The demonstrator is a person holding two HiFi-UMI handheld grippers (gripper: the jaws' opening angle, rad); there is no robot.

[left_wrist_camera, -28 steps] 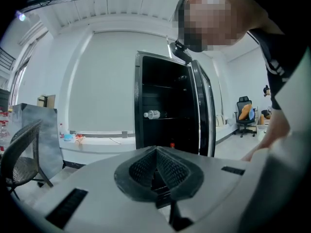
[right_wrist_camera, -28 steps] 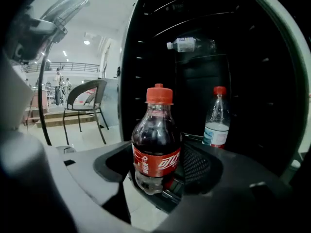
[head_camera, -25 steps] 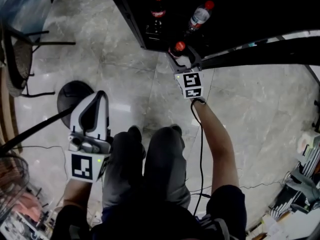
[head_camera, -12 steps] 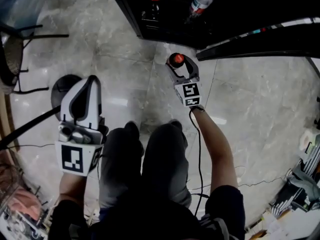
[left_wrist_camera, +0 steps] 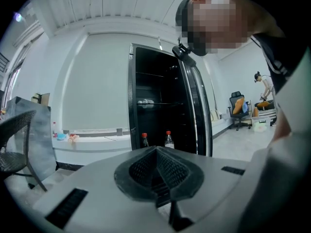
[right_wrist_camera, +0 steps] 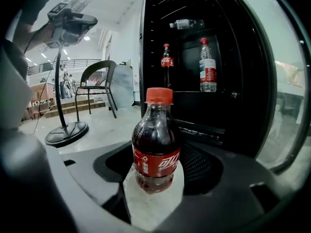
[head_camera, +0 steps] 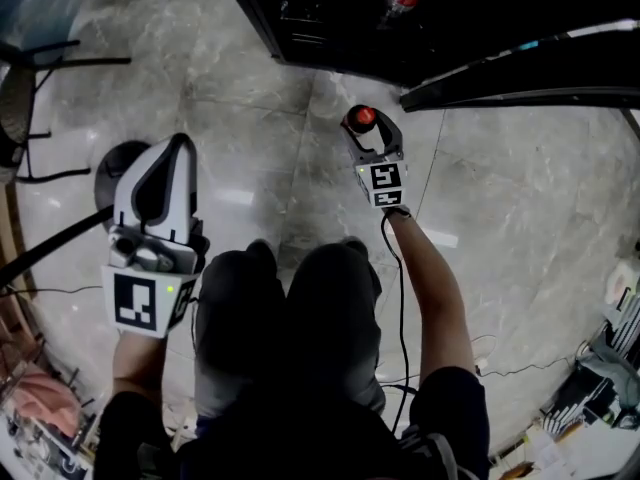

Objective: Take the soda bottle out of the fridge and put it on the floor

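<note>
Okay, your right gripper (right_wrist_camera: 154, 176) is clamped on the soda bottle (right_wrist_camera: 156, 144), gripping low on its body. The bottle is upright, red cap up, out of the fridge (right_wrist_camera: 209, 110) and just in front of it over the floor (head_camera: 250, 98); can't tell if its base touches down. Your left gripper (left_wrist_camera: 156, 176) has its jaws pressed together on nothing, off to the side. Risks, my guess: the low grip on a smooth round bottle could let it tip in the jaws. Letting go before the base sits flat means it topples and rolls on that glossy stone tile. The open fridge door (head_camera: 520, 68) is near on the right and could get clipped. Room: fan stand (right_wrist_camera: 65, 130), chair (right_wrist_camera: 97, 81), other bottles (right_wrist_camera: 166, 62) on the fridge shelves.
</note>
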